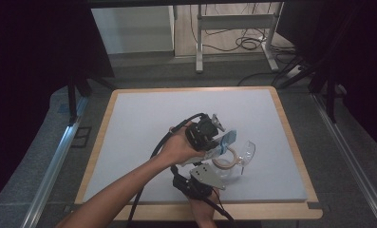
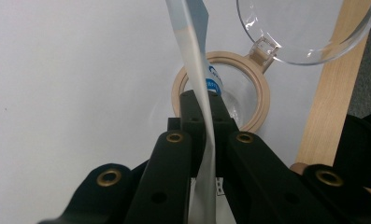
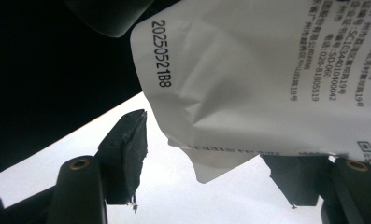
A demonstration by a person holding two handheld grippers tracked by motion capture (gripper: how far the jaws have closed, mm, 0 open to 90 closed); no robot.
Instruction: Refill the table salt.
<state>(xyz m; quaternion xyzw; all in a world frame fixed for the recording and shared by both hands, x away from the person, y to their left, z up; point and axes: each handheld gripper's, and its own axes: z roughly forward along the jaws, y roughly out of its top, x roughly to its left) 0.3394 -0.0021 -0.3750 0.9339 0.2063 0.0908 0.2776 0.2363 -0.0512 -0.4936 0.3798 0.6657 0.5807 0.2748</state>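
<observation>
one white packet (image 2: 199,79) clamped edge-on in the left gripper (image 1: 210,142), long axis pointing over the open jar (image 2: 253,100); right gripper (image 3: 211,163) jaws apart.

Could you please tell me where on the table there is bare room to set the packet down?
The grey mat lies bare across its far half and left side, up to the wooden border, and along the right edge. It is crowded near the front centre, where the left gripper pinches the packet over the jar, beside its clear lid and the right gripper.
</observation>
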